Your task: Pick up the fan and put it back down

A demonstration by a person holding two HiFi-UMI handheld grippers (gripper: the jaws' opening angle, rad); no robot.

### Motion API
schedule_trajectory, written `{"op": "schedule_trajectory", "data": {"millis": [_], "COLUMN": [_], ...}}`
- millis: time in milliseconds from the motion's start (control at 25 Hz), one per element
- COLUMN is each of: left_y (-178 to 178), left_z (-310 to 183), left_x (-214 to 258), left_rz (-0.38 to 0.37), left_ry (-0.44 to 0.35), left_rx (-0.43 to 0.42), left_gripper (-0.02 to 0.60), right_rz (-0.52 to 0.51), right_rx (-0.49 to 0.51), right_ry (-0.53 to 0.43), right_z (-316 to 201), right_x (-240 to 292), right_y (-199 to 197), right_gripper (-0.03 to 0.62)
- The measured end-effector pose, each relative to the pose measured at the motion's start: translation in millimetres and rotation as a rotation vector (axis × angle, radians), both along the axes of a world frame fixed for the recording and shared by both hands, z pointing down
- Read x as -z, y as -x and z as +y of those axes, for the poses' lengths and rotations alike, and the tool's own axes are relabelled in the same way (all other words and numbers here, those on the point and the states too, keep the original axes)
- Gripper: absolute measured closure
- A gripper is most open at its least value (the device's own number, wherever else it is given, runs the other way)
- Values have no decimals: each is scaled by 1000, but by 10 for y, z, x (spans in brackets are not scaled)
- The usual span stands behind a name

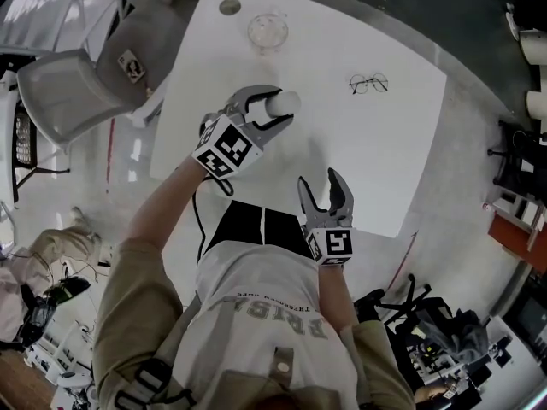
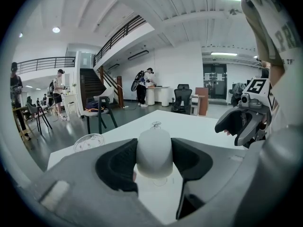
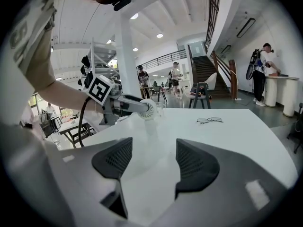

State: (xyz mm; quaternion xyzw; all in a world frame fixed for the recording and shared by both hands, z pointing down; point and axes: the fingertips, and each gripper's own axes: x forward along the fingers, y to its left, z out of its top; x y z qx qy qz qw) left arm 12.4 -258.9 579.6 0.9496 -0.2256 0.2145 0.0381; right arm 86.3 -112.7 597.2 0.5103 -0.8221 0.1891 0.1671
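1. Plainly, in the head view our left gripper [image 1: 275, 108] is clenched on the white fan [image 1: 287, 102]. It holds the fan over the middle of the white table [image 1: 393, 143], at roughly 12 o'clock from our body.
2. In the left gripper view, both dark pads press against the fan's rounded body, one on each side.
3. We cannot tell whether the fan's underside touches the tabletop or sits just above it.
4. Our right gripper [image 1: 320, 186] is at about 5 o'clock from the fan, near the table's near edge. Its jaws are released and stand apart, and only bare tabletop shows between them.
5. A pair of glasses [image 1: 368, 82] lies on the table at about 2 o'clock from the fan, well apart from both grippers.
6. A clear glass dish [image 1: 267, 31] sits at 12 o'clock from the fan, near the far edge. A small round disc [image 1: 230, 7] lies beyond it at 11 o'clock.
7. A grey chair [image 1: 73, 92] stands off the table at about 9 o'clock from the fan.
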Motion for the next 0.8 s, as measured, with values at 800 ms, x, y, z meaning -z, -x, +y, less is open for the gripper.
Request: {"op": "schedule_trajectory", "data": {"millis": [800], "left_y": [-10], "left_z": [1], "left_x": [56], "left_rz": [-15], "left_ry": [-9], "left_rx": [-13], "left_gripper": [304], "right_rz": [-15], "right_rx": [-12], "right_ry": [-44], "right_z": [-97], "right_x": [144], "right_y": [57], "right_gripper": [330]}}
